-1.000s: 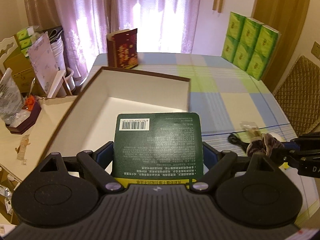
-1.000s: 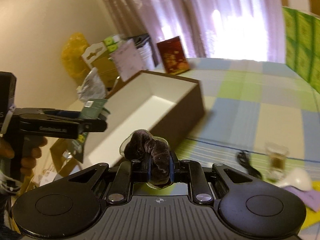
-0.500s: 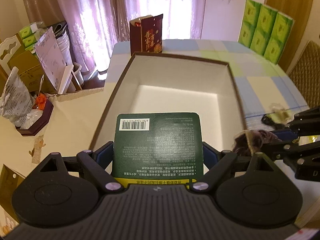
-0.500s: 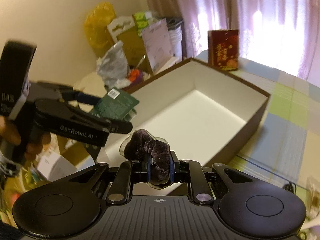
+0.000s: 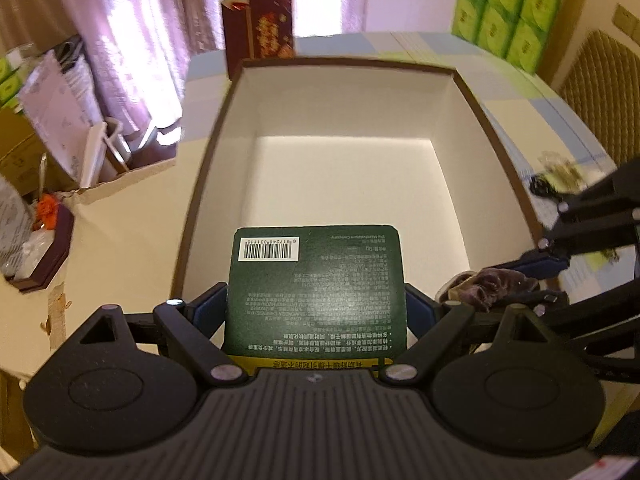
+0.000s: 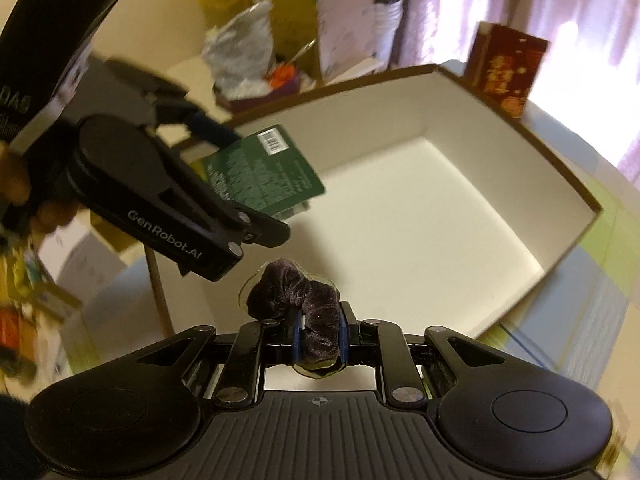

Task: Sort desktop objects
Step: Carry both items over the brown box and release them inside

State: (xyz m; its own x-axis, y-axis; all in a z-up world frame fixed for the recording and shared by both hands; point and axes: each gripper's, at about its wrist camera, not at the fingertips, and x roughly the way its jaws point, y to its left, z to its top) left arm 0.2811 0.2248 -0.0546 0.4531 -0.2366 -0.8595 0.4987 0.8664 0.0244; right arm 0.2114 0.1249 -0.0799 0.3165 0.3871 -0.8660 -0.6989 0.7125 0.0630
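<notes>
Both grippers hang over the near end of the box [image 5: 484,116], which has white walls, a brown rim and nothing in it. The left gripper [image 5: 316,300] is clamped on a green packet [image 5: 316,280], barcode side up, poking out above the box floor. The right gripper [image 6: 319,338] is squeezed narrow around a dark velvet scrunchie [image 6: 296,294], just right of the packet. A red bag [image 5: 262,24] stands beyond the box's far edge.
</notes>
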